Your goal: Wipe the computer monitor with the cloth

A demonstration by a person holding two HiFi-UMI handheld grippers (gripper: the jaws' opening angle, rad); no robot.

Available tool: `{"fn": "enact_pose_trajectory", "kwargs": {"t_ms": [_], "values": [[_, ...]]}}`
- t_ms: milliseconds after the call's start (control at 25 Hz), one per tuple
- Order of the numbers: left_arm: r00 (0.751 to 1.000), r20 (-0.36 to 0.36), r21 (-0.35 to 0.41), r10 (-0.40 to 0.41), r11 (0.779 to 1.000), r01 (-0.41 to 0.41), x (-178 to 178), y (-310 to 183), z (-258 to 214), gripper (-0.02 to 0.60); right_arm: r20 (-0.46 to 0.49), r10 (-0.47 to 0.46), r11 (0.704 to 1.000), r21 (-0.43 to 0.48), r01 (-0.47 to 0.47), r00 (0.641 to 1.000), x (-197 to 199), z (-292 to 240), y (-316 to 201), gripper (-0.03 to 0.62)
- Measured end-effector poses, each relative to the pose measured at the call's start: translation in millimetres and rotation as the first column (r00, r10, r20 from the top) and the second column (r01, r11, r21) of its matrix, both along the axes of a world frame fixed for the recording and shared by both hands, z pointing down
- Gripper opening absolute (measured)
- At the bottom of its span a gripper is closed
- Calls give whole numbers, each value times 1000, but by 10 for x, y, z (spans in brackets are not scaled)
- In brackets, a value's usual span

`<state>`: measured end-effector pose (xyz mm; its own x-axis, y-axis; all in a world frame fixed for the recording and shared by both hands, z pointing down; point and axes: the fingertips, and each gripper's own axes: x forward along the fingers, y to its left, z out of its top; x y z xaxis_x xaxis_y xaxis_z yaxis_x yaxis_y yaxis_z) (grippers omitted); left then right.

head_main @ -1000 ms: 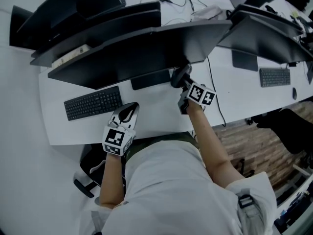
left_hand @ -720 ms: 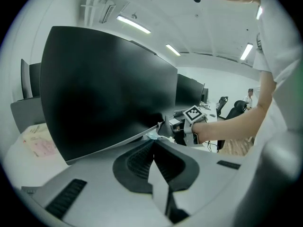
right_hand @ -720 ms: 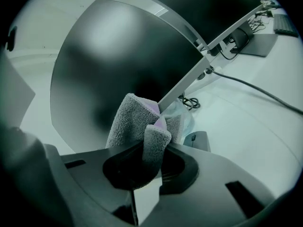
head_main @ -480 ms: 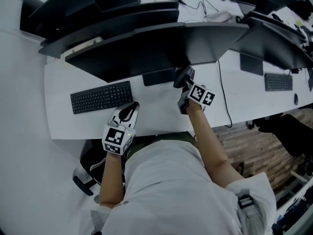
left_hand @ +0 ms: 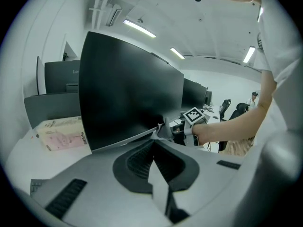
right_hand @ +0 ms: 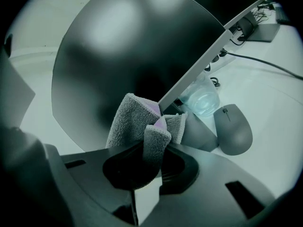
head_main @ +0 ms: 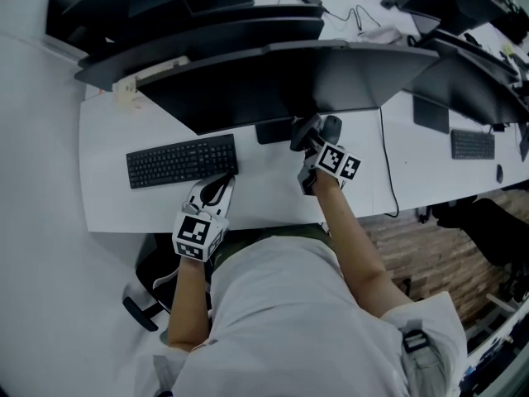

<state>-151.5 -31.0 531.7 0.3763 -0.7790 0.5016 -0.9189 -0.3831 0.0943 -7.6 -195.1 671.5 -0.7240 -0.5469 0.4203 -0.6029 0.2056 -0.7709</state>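
Observation:
A wide dark monitor (head_main: 322, 73) stands on the white desk (head_main: 256, 193). My right gripper (head_main: 307, 136) is shut on a grey cloth (right_hand: 136, 122) with a purple inner side. It holds the cloth against the screen (right_hand: 123, 56) at its lower bezel (right_hand: 199, 70). My left gripper (head_main: 216, 190) rests low over the desk's front, just below the keyboard's right end. Its jaws are shut with nothing between them, and it points at the screen (left_hand: 128, 93). The left gripper view also shows the right gripper (left_hand: 166, 130) with the cloth at the monitor's bottom edge.
A black keyboard (head_main: 182, 160) lies left of the monitor's foot (head_main: 273, 131). A grey mouse (right_hand: 233, 129) and a clear cup (right_hand: 201, 98) sit under the monitor's right part. A cable (head_main: 387, 172) crosses the desk. More monitors (head_main: 471, 73) stand to the right; a box (left_hand: 59, 131) lies behind.
The head view has shifted, so the desk and keyboard sit further right and up. The right gripper keeps the cloth at the monitor's lower edge. The left gripper has barely moved.

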Motion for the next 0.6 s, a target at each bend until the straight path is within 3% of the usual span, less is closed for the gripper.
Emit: {"fn": "enact_pose_trajectory", "kwargs": {"t_ms": [600], "values": [[999,-19,10,-48,999,48,-765,315,29,2,3,-56,998,-5,56,998,-851,-35,346,74]]}}
